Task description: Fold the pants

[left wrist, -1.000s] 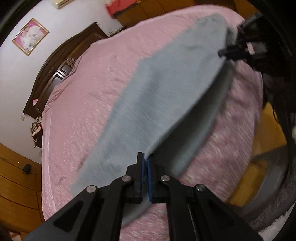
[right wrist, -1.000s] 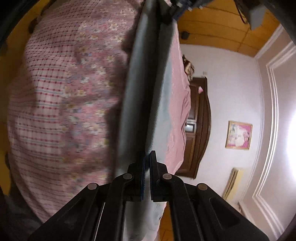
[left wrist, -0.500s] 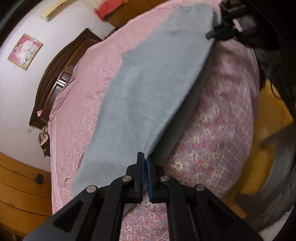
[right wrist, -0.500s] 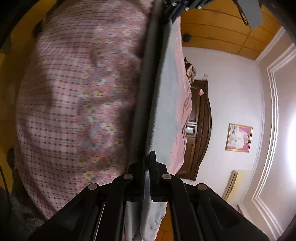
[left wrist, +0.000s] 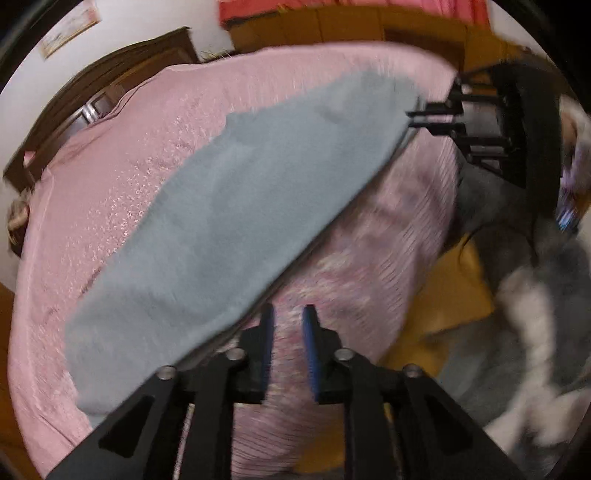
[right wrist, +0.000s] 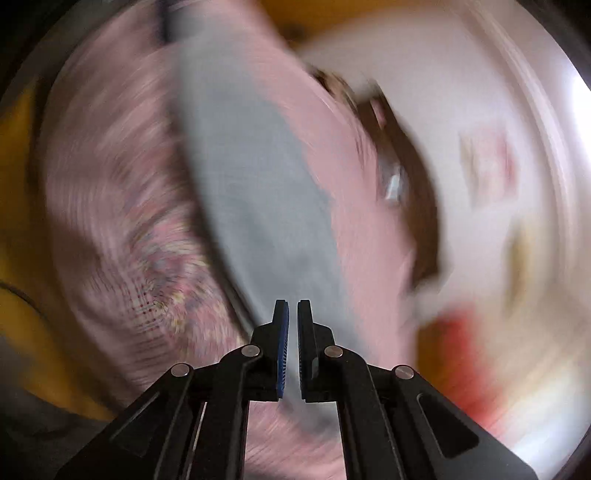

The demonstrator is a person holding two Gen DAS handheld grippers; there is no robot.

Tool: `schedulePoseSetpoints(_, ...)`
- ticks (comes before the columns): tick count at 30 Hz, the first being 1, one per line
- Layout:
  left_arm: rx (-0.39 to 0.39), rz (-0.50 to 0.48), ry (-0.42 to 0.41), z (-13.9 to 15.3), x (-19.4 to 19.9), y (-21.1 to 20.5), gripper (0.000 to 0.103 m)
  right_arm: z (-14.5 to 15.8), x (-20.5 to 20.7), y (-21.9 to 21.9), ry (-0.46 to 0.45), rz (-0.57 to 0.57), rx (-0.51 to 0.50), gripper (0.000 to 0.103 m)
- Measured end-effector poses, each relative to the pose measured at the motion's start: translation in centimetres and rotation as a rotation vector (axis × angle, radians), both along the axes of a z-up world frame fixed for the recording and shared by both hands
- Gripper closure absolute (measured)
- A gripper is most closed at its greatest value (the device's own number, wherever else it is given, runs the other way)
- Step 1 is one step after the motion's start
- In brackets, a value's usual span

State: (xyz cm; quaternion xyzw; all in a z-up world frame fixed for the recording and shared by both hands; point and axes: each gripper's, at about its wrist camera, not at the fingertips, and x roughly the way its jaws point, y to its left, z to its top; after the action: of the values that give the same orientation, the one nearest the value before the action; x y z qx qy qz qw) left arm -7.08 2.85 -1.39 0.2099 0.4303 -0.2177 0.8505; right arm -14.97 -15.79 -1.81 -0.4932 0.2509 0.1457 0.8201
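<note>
Pink bedspread (left wrist: 122, 177) on the bed, dark wooden headboard (left wrist: 92, 96) against a white wall (left wrist: 122, 26), framed picture (left wrist: 68, 31) up there (blurry), yellowish wood floor (left wrist: 454, 295).

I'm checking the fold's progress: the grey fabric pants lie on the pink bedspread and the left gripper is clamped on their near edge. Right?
Not quite. The left gripper has just been opening, with nothing between its blue pads; the left wrist view shows this. The grey fabric pants do lie on the pink bedspread.
</note>
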Motion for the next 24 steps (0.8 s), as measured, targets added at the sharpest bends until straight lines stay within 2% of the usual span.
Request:
schedulePoseSetpoints(1, -0.021, 0.007, -0.014, 0.6, 0.1, 0.0, 0.074, 1.7, 1.2, -2.0, 0.072, -0.086, 0.129, 0.098)
schedulePoseSetpoints(2, -0.038, 0.005, -0.018, 1.0, 0.5, -0.1, 0.071, 3.8, 3.6, -5.8, 0.171, -0.219, 0.333, 0.096)
schedulePoseSetpoints(3, -0.059, 0.005, -0.022, 1.3, 1.0, -0.3, 0.071, 4.5, 5.0, -8.1, 0.223, -0.296, 0.439, 0.095)
schedulePoseSetpoints(4, -0.075, 0.009, -0.027, 1.5, 1.7, -0.5, 0.071, 5.0, 7.1, -11.9, 0.301, -0.415, 0.599, 0.087)
schedulePoseSetpoints(5, -0.085, 0.025, -0.039, 1.4, 2.7, -1.1, 0.071, 4.9, 8.8, -15.4, 0.373, -0.51, 0.753, 0.081)
schedulePoseSetpoints(6, -0.095, 0.041, -0.048, 1.3, 3.5, -1.4, 0.071, 4.4, 10.0, -18.1, 0.433, -0.572, 0.869, 0.08)
schedulePoseSetpoints(7, -0.111, 0.053, -0.049, 1.0, 4.2, -1.9, 0.071, 3.2, 11.2, -21.8, 0.507, -0.664, 1.037, 0.079)
schedulePoseSetpoints(10, -0.184, 0.103, -0.015, -0.1, 6.8, -2.5, 0.071, -0.1, 12.7, -26.4, 0.643, -0.771, 1.276, 0.079)
schedulePoseSetpoints(13, -0.222, 0.136, 0.008, -1.6, 7.8, -2.9, 0.071, -1.4, 13.1, -27.3, 0.703, -0.758, 1.392, 0.079)
schedulePoseSetpoints(19, -0.266, 0.178, 0.048, -3.3, 8.1, -1.6, 0.071, -2.4, 14.3, -26.6, 0.724, -0.74, 1.491, 0.076)
schedulePoseSetpoints(22, -0.267, 0.186, 0.042, -3.3, 8.1, -1.1, 0.071, -2.5, 14.9, -26.2, 0.682, -0.796, 1.457, 0.087)
schedulePoseSetpoints(24, -0.268, 0.194, 0.04, -3.2, 8.2, -0.5, 0.071, -2.2, 15.3, -26.0, 0.695, -0.841, 1.498, 0.087)
